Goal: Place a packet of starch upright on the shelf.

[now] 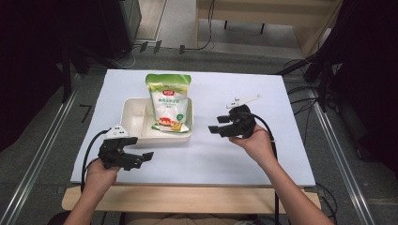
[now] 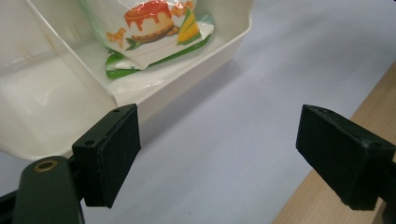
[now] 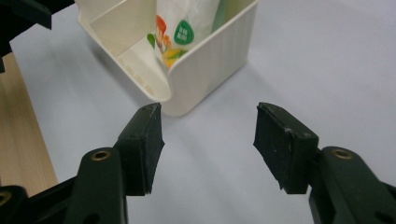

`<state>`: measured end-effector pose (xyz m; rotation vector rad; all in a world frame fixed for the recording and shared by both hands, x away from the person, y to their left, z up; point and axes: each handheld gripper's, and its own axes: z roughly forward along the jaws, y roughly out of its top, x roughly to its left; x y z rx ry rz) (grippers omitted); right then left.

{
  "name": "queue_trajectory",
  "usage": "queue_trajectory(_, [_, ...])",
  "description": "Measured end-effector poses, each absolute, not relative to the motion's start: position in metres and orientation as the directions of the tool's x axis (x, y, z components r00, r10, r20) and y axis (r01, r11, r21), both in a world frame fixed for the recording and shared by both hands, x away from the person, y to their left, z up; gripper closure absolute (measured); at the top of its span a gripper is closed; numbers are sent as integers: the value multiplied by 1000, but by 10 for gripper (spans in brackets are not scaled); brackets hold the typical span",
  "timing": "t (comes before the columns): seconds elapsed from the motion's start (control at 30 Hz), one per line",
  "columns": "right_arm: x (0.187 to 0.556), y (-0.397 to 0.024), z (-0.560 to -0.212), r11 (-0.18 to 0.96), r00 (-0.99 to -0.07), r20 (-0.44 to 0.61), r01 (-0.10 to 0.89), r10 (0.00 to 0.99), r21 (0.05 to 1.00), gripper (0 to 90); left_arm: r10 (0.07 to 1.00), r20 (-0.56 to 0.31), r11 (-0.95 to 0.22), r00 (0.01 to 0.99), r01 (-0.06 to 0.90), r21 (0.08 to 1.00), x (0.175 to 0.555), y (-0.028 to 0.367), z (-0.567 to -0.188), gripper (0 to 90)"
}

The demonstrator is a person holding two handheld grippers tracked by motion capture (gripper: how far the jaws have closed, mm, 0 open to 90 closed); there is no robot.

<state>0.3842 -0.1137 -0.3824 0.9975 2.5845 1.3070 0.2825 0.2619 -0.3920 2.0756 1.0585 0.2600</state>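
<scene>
1. Bag standing upright in the right compartment of the tray, leaning toward the tray's far wall; green top and bottom, white middle, a picture of a cake near the foot.
2. Same bag seen in the left gripper view, its foot resting on the tray floor, and in the right gripper view behind the tray's corner.
3. Tray cream-coloured, split by a divider; left compartment bare. Sits left of the desk's middle, closer to the near edge than to the far one.
4. Desk covered in a white sheet, with a bare wooden strip along the near edge.
5. Left gripper held just off the tray's near left corner, close to the desk's near edge, pointing right; jaws spread wide, nothing between them. Tray wall just ahead of its left jaw.
6. Right gripper held right of the tray, apart from it, pointing left at the tray's right wall; jaws wide apart, empty. Tray corner ahead, between the two jaws.
7. Hands gripping each tool from the near side.
</scene>
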Motion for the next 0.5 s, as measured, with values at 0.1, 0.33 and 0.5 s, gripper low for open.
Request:
queue_trajectory(0.1, [377, -121, -389, 422, -777, 218, 527, 590, 738, 430, 758, -155, -352, 634, 597, 720, 282, 261, -392, 146])
queue_trajectory(0.33, [366, -133, -401, 408, -764, 222, 538, 606, 737, 406, 759, -157, -352, 632, 601, 717, 283, 261, -393, 147])
queue_trajectory(0.5, [359, -137, -410, 404, -763, 218, 534, 608, 742, 415, 758, -154, -359, 633, 604, 712, 282, 263, -392, 147])
